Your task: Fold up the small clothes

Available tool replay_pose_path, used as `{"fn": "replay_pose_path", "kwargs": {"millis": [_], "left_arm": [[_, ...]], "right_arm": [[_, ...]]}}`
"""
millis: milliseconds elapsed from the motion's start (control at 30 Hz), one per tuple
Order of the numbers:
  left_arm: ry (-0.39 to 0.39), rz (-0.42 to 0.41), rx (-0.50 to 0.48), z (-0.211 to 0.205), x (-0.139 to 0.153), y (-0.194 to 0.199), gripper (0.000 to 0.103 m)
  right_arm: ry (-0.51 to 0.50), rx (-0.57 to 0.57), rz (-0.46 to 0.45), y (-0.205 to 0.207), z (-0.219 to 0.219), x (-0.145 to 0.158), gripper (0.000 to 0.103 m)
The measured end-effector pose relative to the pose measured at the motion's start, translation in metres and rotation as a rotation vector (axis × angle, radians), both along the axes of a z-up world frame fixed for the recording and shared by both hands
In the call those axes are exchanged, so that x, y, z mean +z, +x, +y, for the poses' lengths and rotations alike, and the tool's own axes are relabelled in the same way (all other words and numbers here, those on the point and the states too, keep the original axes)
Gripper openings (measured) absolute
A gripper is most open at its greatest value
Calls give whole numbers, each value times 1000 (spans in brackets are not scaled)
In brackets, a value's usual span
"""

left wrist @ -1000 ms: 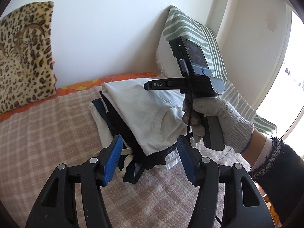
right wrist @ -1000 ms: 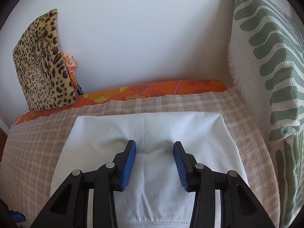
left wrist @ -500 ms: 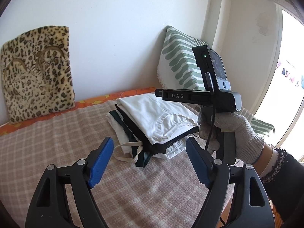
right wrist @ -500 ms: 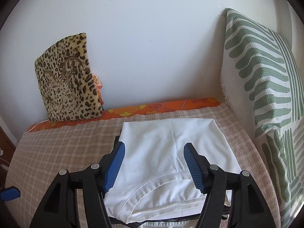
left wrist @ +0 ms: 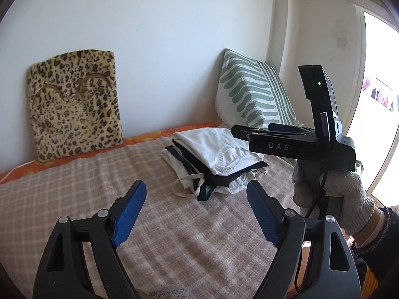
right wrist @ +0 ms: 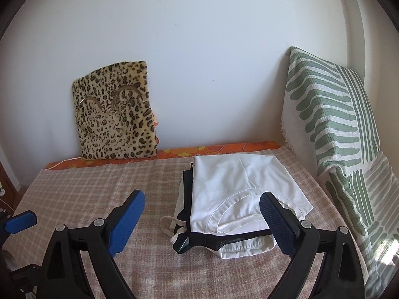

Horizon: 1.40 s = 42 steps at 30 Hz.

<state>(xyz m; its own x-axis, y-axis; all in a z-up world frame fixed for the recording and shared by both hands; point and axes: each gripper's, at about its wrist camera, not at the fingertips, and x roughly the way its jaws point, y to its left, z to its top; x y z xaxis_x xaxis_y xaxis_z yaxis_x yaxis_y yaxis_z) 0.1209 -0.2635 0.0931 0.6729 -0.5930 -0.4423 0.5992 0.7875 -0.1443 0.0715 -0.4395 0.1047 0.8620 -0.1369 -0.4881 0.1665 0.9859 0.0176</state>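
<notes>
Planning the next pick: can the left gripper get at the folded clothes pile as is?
Probably yes. The left gripper is empty, its jaws opening, and only bare checked blanket lies between it and the folded clothes pile. The right gripper hangs beside the pile, not across that path.

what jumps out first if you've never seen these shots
The neat stack of folded clothes, a white garment on top, sits mid-bed on the checked blanket. Behind it a leopard-print cushion leans on the wall, with a green-striped pillow at the right. Up close, both the left gripper and right gripper have empty blue-padded jaws that are opening.
</notes>
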Motion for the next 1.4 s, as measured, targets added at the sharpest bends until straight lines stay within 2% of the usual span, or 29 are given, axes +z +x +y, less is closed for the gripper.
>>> {"fn": "replay_pose_path", "kwargs": {"millis": [167,300,467,700,967,1400], "left_arm": [[18,1,55,19,-4,-4,84],[2,19,70,35,-11,-5,84],[13,-9,110,47,-18,-7,87],[69,-44,185,53,-24,-5,103],[107,-23,186,54,-35,-1,103],[101,10,181,56,-38,0,103]], "right_arm": [[-10,-35,-25,-24,21,-4,103],[-15,-57,-35,-34,35,-8,103],[-22,-62,-38,-39,45,-16,103],[19,-84,-41,-38,42,-29,103],[6,-100,-40,-33,42,-36,103],[-11,-99,-46,-33,47,-37,103]]}}
